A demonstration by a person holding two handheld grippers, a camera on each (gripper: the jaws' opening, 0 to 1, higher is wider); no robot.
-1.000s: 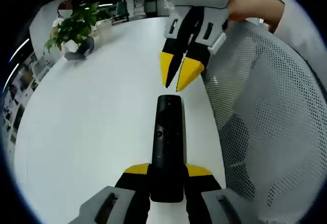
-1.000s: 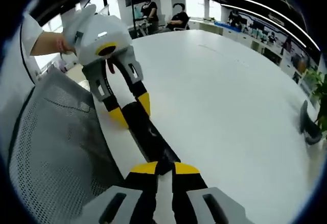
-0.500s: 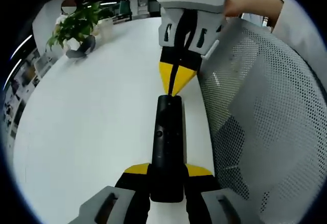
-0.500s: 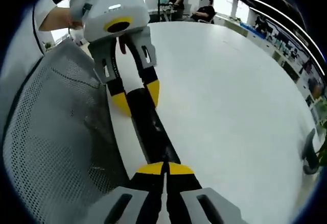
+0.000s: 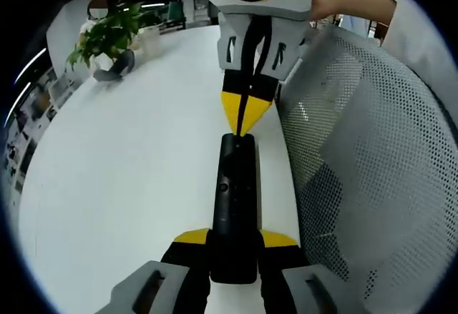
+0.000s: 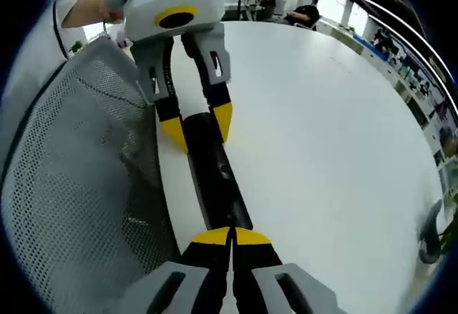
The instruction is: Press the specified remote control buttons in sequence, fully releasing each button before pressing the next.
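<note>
A slim black remote control (image 5: 235,185) lies lengthwise over the white table (image 5: 129,171), near its edge. My left gripper (image 5: 235,237) is shut on its near end, one yellow jaw on each side. My right gripper (image 5: 243,129) comes in from the top, shut, with its joined yellow tips down on the remote's far end. In the right gripper view, the right gripper (image 6: 230,234) rests its shut tips on the near end of the remote (image 6: 212,178). The left gripper (image 6: 198,131) clamps the other end. A hand (image 5: 343,3) holds the right gripper.
A grey mesh chair back (image 5: 372,149) stands close along the table edge beside the remote. A potted plant (image 5: 107,38) and a dark object (image 5: 114,71) sit at the far side of the table. People sit far behind the table (image 6: 308,13).
The right gripper's jaws have gone from open to shut, and it has come in line with the remote and down onto its end. The left gripper keeps hold of the remote.
</note>
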